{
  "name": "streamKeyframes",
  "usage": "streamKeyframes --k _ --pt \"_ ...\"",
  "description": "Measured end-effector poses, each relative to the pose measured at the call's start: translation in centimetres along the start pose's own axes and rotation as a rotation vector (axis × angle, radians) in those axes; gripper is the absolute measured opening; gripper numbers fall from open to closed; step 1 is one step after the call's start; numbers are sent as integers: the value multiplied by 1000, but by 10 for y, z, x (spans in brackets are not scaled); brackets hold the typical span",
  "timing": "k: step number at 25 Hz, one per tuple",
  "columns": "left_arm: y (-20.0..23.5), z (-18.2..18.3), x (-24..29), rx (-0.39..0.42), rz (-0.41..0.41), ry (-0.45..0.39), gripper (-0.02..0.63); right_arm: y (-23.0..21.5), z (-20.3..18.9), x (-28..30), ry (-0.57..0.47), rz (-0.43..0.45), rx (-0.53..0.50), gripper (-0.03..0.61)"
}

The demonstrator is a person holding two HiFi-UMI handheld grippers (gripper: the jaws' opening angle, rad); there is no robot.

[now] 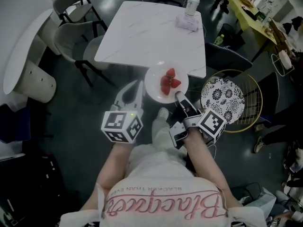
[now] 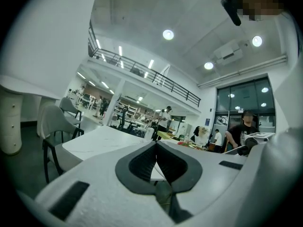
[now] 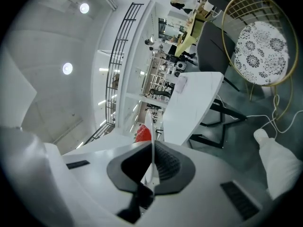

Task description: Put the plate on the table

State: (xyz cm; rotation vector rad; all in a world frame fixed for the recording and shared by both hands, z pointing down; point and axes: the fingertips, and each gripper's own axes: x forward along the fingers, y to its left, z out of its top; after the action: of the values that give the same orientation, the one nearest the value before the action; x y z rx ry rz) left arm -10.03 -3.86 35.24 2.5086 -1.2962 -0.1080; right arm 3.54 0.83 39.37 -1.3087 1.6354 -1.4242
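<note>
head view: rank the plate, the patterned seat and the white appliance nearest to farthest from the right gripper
1. plate, held at its rim by the right gripper
2. patterned seat, on its right
3. white appliance, far edge of the table

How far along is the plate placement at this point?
Done: the plate carrying strawberries is picked up, pinched at its rim by the right gripper. In hand: it hangs at the near edge of the table, seemingly not resting on it. Left: set it on the top and release. The left gripper is shut and empty.
</note>
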Motion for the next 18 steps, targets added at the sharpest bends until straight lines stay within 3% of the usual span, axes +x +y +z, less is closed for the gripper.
streamKeyframes --k 18 --pt "59 39 163 9 84 -10 2 -3 116 162 78 28 5 11"
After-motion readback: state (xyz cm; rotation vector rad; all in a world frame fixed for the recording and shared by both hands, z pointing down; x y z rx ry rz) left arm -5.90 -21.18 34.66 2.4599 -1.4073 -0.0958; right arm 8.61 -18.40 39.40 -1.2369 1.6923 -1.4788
